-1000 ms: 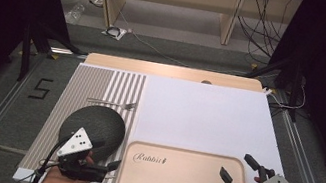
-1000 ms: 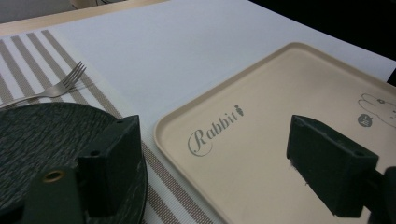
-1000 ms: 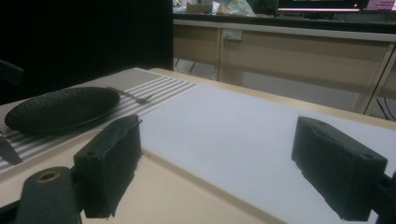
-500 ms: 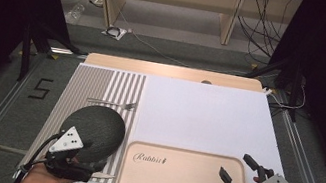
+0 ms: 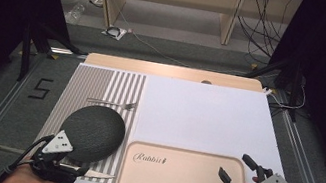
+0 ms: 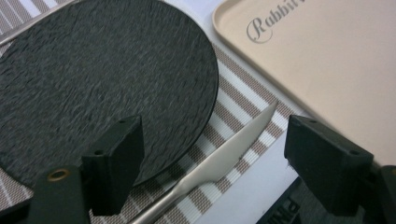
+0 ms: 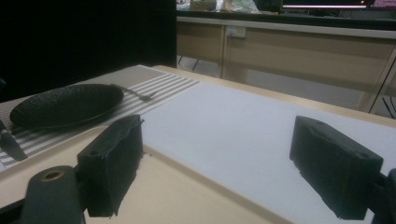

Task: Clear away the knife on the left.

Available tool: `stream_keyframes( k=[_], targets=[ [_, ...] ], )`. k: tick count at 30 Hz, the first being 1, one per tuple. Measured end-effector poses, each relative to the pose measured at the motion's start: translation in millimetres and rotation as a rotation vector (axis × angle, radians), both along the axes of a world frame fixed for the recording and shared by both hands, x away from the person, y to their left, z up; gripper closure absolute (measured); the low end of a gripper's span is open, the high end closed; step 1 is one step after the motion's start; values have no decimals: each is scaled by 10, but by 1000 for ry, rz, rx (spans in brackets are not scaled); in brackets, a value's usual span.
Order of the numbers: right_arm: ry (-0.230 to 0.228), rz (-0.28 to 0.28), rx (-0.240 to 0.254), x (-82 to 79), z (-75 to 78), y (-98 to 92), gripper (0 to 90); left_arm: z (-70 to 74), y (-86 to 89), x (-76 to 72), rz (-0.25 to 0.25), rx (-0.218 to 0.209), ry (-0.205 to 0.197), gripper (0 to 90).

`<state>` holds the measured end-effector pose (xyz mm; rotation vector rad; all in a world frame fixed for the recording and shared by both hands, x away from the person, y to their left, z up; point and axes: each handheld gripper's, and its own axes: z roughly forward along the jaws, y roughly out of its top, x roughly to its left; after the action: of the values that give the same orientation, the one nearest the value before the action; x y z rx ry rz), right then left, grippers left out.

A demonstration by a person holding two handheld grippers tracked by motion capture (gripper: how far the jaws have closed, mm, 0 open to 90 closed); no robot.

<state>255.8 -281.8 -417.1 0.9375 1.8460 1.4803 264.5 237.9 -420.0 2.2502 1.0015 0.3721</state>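
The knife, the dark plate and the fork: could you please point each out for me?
knife (image 6: 223,158), left gripper view, on the blade.
dark plate (image 5: 93,130), high view, on its centre.
fork (image 5: 110,103), high view, on the handle.

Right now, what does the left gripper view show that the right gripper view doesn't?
Left gripper view: the knife lying between the open left gripper's fingers on the striped placemat, and the tray's "Rabbit" lettering. Right gripper view: the fork beyond the plate, the white mat, wooden furniture behind, and the right gripper open above the tray. Both: the dark plate, placemat and tray.
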Motion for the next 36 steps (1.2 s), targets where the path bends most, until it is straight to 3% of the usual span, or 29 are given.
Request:
stream_keyframes(
  k=[4,18,36],
  targets=[
    [2,4,0,6,-4,3,186,-17,67,-7,6,14,27,209],
    [2,7,1,6,-4,10,187,-141,170,33,7,153,125,218],
    [8,12,-7,4,-3,14,189,-332,277,232,16,240,222,246]
  ],
)
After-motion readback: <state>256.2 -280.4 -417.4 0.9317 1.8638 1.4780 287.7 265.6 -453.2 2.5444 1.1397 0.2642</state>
